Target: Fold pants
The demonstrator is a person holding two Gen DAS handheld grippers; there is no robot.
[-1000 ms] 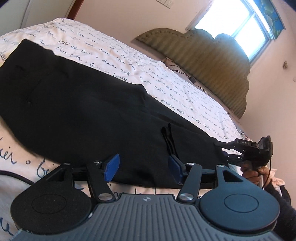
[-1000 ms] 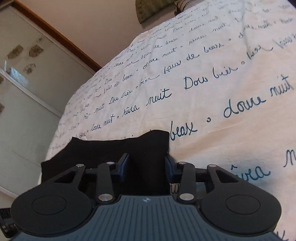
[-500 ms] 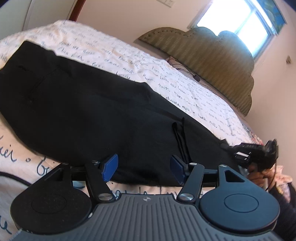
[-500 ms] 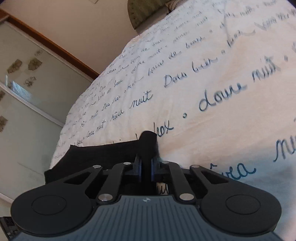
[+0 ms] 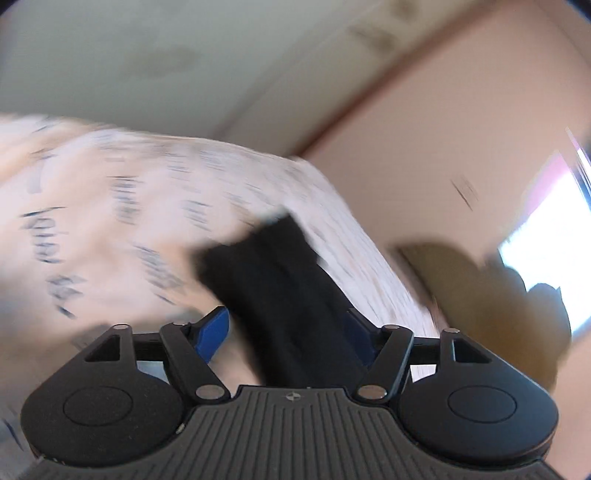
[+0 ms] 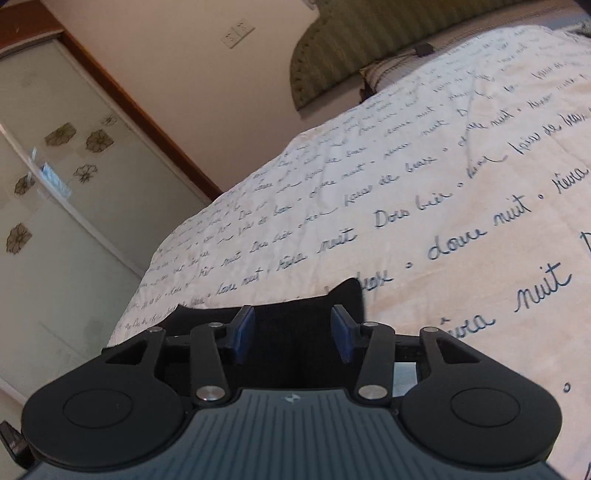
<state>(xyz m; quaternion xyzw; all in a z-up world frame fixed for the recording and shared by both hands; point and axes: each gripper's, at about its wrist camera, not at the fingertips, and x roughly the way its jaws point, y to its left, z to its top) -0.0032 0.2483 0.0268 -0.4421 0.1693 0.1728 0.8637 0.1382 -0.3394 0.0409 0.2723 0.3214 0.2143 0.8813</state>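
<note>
Black pants [image 6: 295, 325] on bedspread [image 6: 461, 206]

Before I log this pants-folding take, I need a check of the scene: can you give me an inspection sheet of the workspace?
Surface: bedspread, cream with blue handwriting print, covering the bed.
Job's things: black pants lying on the bedspread; the left wrist view is blurred.
Clutter: pillow at the head end.
Grippers: left gripper open, pants between its blue pads, no press visible; its jaws have just been opening. Right gripper open over the pants' corner; its jaws have just been opening.
Cables: nothing seen.
Surroundings: padded headboard, wall switch, frosted sliding doors with flower patterns.
</note>
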